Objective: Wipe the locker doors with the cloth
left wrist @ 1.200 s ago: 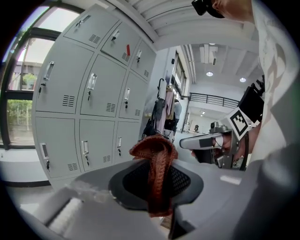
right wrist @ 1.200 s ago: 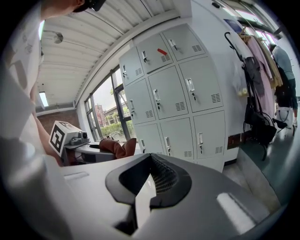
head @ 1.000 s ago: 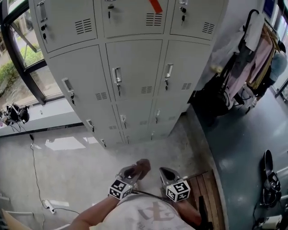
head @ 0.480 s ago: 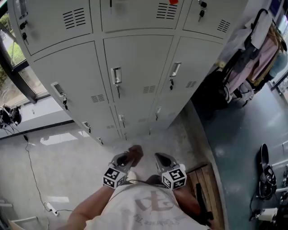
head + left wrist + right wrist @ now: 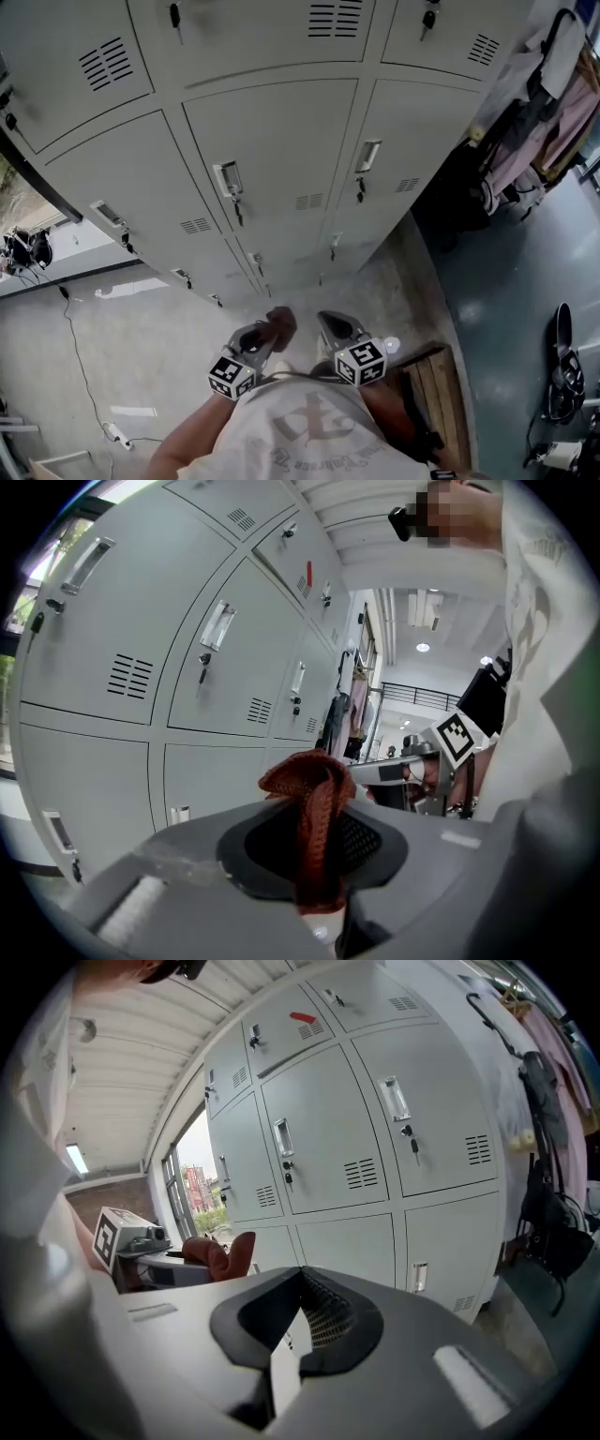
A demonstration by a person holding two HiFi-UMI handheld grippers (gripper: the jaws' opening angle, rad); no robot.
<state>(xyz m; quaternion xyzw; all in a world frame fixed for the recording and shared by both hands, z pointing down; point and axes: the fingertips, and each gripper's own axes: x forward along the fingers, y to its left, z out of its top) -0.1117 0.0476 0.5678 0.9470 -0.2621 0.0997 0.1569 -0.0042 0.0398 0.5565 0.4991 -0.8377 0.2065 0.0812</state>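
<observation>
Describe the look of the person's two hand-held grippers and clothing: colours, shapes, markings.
Both the left hand-held gripper and right hand-held gripper are grey and wedge-shaped with black ridged jaw pads. Each carries a white cube with black square markers. The person wears a white printed shirt.

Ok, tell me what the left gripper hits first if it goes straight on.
Probably a lower locker door: the left gripper, shut on the cloth, points at it with nothing seen between. Depth is unclear.
</observation>
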